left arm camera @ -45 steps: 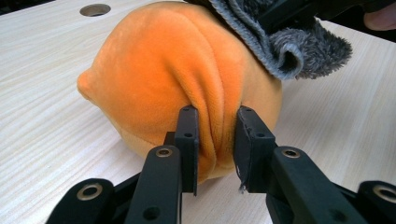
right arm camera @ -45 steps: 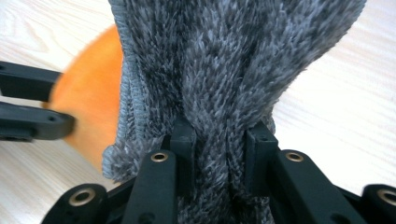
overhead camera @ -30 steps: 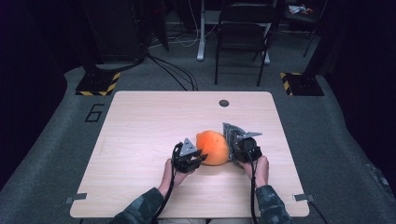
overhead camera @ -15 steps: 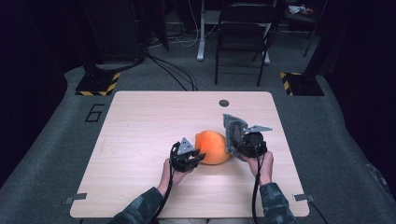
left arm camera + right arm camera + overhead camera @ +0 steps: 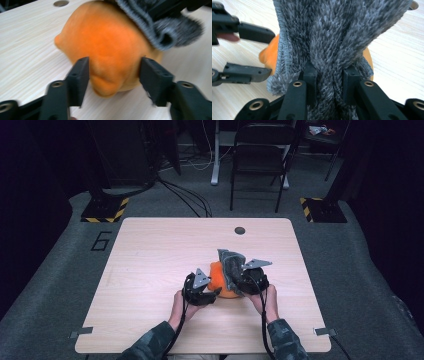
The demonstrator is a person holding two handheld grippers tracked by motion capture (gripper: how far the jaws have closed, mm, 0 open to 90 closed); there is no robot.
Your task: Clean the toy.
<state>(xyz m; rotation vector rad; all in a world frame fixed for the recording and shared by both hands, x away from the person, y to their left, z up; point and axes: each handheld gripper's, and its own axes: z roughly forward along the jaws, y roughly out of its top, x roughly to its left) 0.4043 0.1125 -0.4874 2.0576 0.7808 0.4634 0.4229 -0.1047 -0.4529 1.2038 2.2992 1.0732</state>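
Grey cloth [image 5: 332,45] in right claw [image 5: 329,75]

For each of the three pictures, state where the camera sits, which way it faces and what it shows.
High view: above the near table edge, facing forward and down; forearms, left gripper, right gripper.
Left gripper view: on that gripper, facing the orange plush between its parted jaws.
Right gripper view: facing the grey cloth it clamps.
All share plush and cloth.

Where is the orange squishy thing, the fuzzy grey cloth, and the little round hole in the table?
orange soft thing [image 5: 110,47], left gripper view, middle of its rounded front.
fuzzy grey cloth [image 5: 332,37], right gripper view, the bunched pile above the jaws.
round hole [image 5: 240,230], high view, its dark centre near the table's far edge.
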